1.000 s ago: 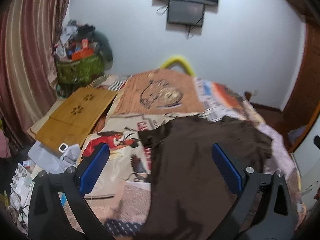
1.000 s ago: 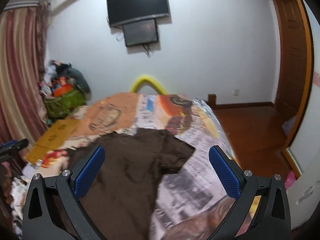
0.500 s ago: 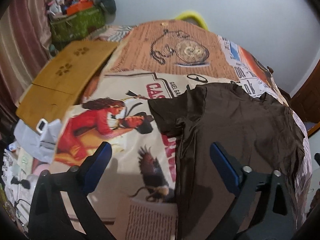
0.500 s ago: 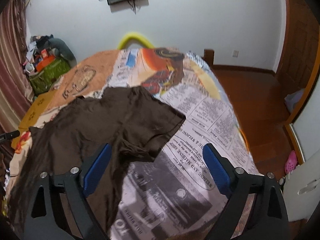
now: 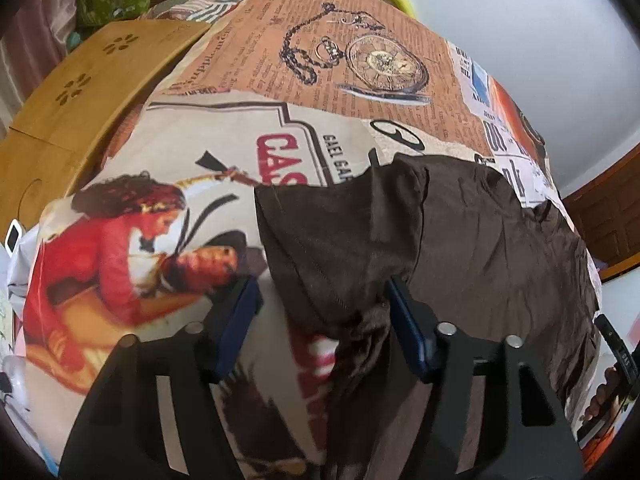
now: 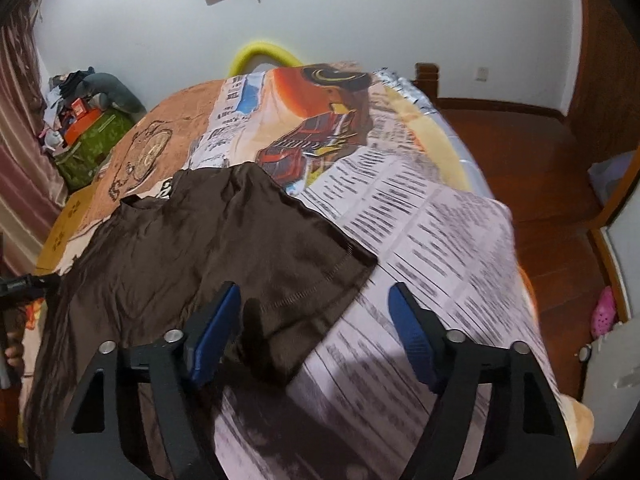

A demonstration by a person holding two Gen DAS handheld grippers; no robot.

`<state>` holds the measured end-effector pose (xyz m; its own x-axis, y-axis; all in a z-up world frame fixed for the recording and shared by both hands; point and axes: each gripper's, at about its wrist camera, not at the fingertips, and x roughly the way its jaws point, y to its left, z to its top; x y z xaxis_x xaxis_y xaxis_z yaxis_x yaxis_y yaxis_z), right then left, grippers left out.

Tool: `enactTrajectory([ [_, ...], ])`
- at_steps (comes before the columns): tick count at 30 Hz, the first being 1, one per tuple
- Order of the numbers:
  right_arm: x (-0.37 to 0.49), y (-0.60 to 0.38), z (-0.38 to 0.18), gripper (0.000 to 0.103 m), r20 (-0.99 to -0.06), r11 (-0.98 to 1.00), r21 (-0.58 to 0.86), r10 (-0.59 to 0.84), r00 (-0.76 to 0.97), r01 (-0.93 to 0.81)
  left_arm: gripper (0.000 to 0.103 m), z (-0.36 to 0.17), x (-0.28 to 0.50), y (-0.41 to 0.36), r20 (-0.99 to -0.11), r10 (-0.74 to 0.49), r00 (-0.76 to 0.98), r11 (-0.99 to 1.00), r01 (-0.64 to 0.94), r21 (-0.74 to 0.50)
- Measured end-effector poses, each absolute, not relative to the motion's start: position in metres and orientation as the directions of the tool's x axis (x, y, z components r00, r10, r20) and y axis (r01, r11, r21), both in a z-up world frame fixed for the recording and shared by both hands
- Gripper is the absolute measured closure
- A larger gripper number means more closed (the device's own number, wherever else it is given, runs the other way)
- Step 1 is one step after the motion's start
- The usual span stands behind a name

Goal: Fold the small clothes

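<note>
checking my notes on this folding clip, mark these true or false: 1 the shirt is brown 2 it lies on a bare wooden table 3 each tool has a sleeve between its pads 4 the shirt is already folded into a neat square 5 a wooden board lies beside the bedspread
1. The shirt is brown. True.
2. It lies on a bare wooden table. False: it lies on a printed bedspread.
3. Each tool has a sleeve between its pads. True: the left tool straddles one sleeve, the right tool the other sleeve; both are closing, pads not yet pressing.
4. The shirt is already folded into a neat square. False: it lies spread out, sleeves out to the sides.
5. A wooden board lies beside the bedspread. True.
</note>
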<state>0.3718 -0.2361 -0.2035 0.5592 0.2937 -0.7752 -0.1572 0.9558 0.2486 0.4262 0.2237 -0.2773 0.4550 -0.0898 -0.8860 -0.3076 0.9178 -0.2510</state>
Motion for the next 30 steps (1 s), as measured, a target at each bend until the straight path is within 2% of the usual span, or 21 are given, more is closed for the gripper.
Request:
enactTrajectory([
  [2,0.379,-0.236,-0.205,0.037,-0.772,0.953,0.258,0.301,0.559,-0.156,0.052,-0.277,0.429,0.223,-0.882,-0.083,0.463,0.924,-0.295,-0.242],
  [4,0.384,-0.235,-0.206,0.042,-0.771,0.954,0.260,0.300,0.562,-0.151,0.073,-0.277,0.432,0.222,-0.883,-0.066,0.465,0.930,-0.292,-0.224],
  [6,0.387,-0.234,-0.208,0.060,-0.768,0.957,0.254,0.289,0.571,-0.143,0.090,-0.276,0.433,0.220,-0.879,-0.031,0.476,0.941,-0.283,-0.186],
  [10,0.388,-0.236,-0.215,0.083,-0.768,0.951,0.280,0.304,0.563,-0.131,0.090,-0.268,0.432,0.211,-0.860,0.057,0.506,0.961,-0.262,-0.090],
  [11,0.390,-0.236,-0.216,0.093,-0.772,0.952,0.277,0.302,0.560,-0.131,0.090,-0.264,0.431,0.208,-0.853,0.083,0.516,0.965,-0.254,-0.060],
  [15,0.392,-0.238,-0.213,0.098,-0.767,0.945,0.292,0.324,0.554,-0.149,0.090,-0.261,0.426,0.199,-0.852,0.107,0.512,0.976,-0.217,-0.008],
  [17,0.390,-0.238,-0.206,0.099,-0.752,0.936,0.313,0.347,0.560,-0.159,0.085,-0.262,0.424,0.193,-0.855,0.142,0.499,0.978,-0.203,0.045],
  [19,0.388,-0.236,-0.196,0.100,-0.735,0.927,0.332,0.370,0.568,-0.174,0.068,-0.263,0.419,0.188,-0.849,0.181,0.497,0.978,-0.185,0.100],
  [22,0.386,-0.229,-0.179,0.100,-0.710,0.914,0.351,0.402,0.578,-0.204,0.048,-0.258,0.410,0.188,-0.834,0.197,0.515,0.975,-0.190,0.113],
  [26,0.388,-0.215,-0.163,0.100,-0.717,0.948,0.229,0.318,0.620,-0.221,0.045,-0.248,0.403,0.198,-0.831,0.164,0.531,0.973,-0.225,0.048],
  [27,0.392,-0.214,-0.165,0.097,-0.730,0.955,0.207,0.296,0.616,-0.214,0.045,-0.244,0.401,0.200,-0.829,0.154,0.537,0.972,-0.233,0.029],
  [28,0.398,-0.215,-0.170,0.094,-0.750,0.960,0.194,0.278,0.600,-0.202,0.045,-0.242,0.399,0.201,-0.827,0.149,0.543,0.971,-0.236,0.020],
  [29,0.399,-0.217,-0.174,0.079,-0.762,0.963,0.188,0.268,0.590,-0.194,0.044,-0.240,0.398,0.200,-0.824,0.146,0.547,0.971,-0.238,0.014],
  [30,0.403,-0.218,-0.181,0.057,-0.776,0.968,0.175,0.249,0.579,-0.182,0.043,-0.239,0.397,0.199,-0.821,0.145,0.552,0.971,-0.238,0.012],
])
